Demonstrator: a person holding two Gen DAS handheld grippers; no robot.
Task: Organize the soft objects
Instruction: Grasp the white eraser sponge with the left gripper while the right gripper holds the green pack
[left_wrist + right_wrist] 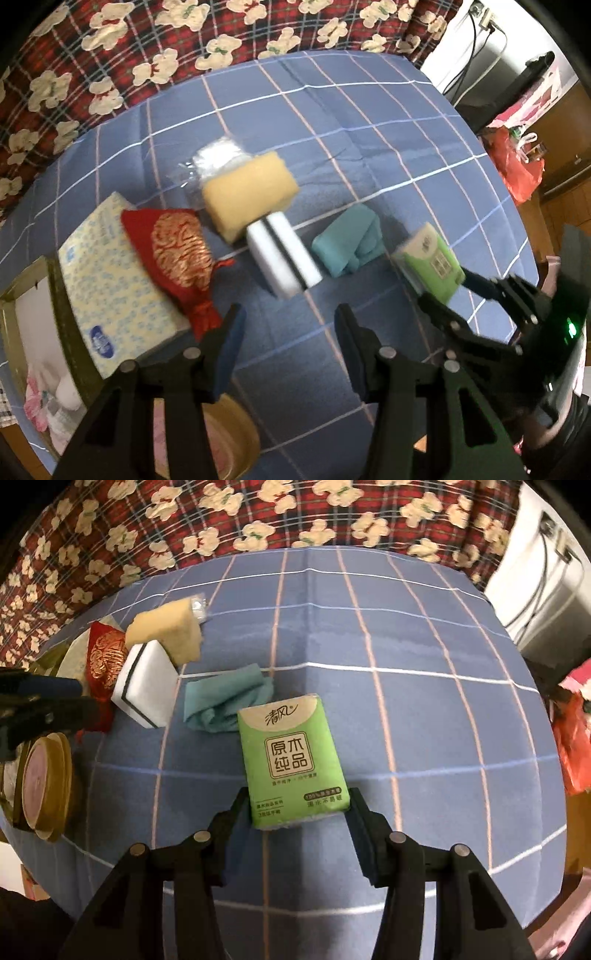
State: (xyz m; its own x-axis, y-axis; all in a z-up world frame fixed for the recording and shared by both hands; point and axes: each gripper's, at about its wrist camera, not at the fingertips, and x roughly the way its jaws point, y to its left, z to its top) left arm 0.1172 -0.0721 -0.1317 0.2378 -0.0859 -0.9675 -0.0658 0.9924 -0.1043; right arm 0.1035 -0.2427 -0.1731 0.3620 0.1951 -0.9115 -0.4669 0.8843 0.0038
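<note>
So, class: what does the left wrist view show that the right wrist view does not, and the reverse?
Only the left wrist view shows the whole patterned tissue box and the empty left gripper.

Only the right wrist view shows the printed face of the green tissue pack, with the right gripper closed on its near end.

Both show the yellow sponge, white sponge, teal cloth and red pouch.

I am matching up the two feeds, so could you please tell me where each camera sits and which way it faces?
Left wrist: on the left gripper, looking steeply down at the blue checked cloth and the white sponge; its own fingers frame bare cloth, and the right gripper shows.
Right wrist: on the right gripper, looking down at the green tissue pack between its fingers.
Shared: green tissue pack, teal cloth, yellow sponge.
</note>
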